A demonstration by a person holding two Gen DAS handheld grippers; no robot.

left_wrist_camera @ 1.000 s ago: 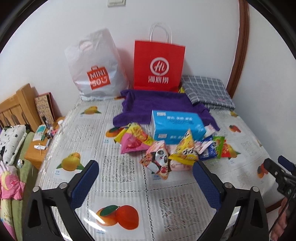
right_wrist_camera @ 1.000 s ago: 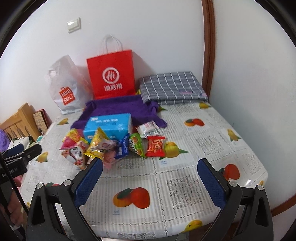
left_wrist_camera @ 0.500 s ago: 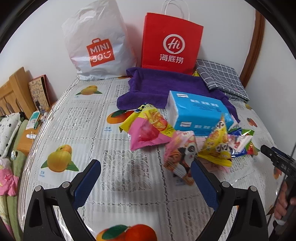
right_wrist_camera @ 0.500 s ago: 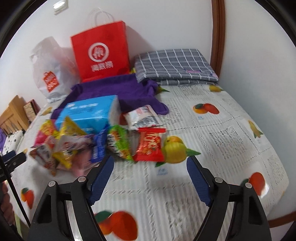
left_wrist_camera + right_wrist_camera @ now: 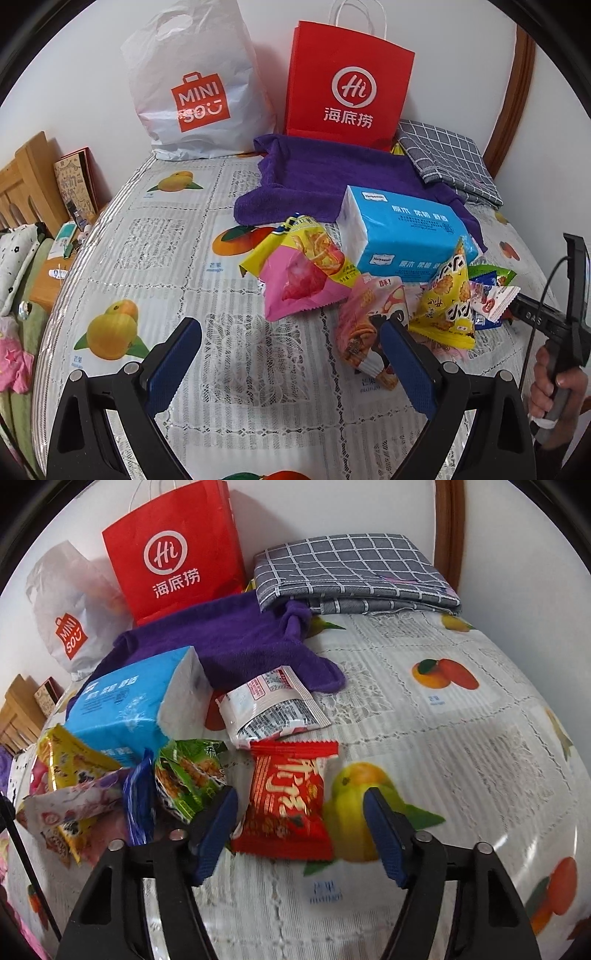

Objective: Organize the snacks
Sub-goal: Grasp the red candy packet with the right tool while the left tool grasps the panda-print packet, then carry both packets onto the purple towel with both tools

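Observation:
A heap of snack packets lies on the fruit-print tablecloth. In the right wrist view a red packet lies between the open fingers of my right gripper, with a green packet to its left and a white packet behind it. In the left wrist view my left gripper is open and empty, just short of a pink and yellow packet. A pink panda packet sits by its right finger, a yellow triangular packet further right.
A blue tissue pack sits behind the heap on a purple towel. A red paper bag and a white plastic bag stand against the wall. A folded checked cloth lies at the back right. A wooden headboard is left.
Both grippers have moved forward and lower towards the snack heap. The right gripper's fingers have narrowed and now flank the red packet. The left gripper stays wide open.

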